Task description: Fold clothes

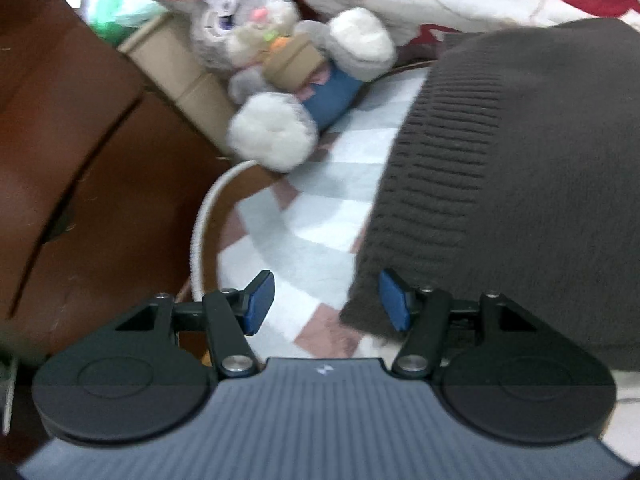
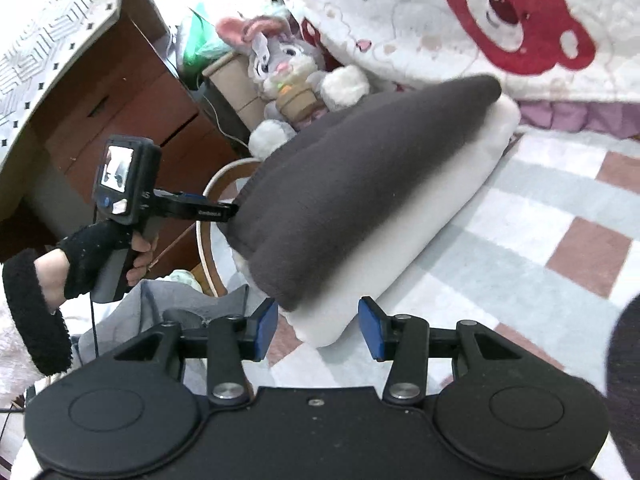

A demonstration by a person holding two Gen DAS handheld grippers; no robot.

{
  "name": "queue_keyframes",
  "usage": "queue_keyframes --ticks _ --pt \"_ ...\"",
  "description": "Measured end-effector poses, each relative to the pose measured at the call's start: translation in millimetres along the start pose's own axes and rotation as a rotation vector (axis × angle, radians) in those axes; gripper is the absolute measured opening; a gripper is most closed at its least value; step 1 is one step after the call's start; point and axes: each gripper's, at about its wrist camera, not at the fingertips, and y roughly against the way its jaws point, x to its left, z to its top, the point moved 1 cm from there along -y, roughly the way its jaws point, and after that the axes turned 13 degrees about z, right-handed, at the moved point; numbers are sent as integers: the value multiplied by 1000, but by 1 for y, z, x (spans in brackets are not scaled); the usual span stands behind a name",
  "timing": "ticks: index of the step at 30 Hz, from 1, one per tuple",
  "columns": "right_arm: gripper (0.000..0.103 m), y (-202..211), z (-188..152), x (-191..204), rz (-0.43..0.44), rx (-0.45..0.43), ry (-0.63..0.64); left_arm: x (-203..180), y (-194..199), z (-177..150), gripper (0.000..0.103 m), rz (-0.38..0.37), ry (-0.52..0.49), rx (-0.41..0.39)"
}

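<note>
Gloved hand (image 2: 100, 256) at nine o'clock grips my left gripper (image 1: 326, 302), whose pads stand spread, nothing between them, the right pad just over the ribbed hem. Toy rabbit (image 2: 294, 80) at eleven o'clock sits against a brown cabinet (image 2: 132, 120). Dark sweater (image 2: 352, 184) lies at centre, draped over a white cushion (image 2: 452, 200) on the checked bedspread (image 2: 540, 216). At six o'clock my right gripper (image 2: 318, 328) stands spread too, pinching nothing, at the cushion's near corner.
</note>
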Motion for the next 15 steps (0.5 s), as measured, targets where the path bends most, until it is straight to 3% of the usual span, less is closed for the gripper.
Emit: queue_keyframes --ticks 3,6,9,13,15 --pt "52 23 -4 2 -16 -31 45 8 14 -7 59 -4 47 57" --pt "52 41 -8 2 -74 -34 112 11 58 -14 70 -34 109 70" --pt "52 57 -13 2 -123 -64 174 -9 124 -22 86 -193 198 6" --pt "52 70 -19 2 -181 -73 219 -56 190 -30 87 -355 222 -12" --pt "52 77 -20 4 -185 -87 208 -80 215 -30 87 -357 194 -21"
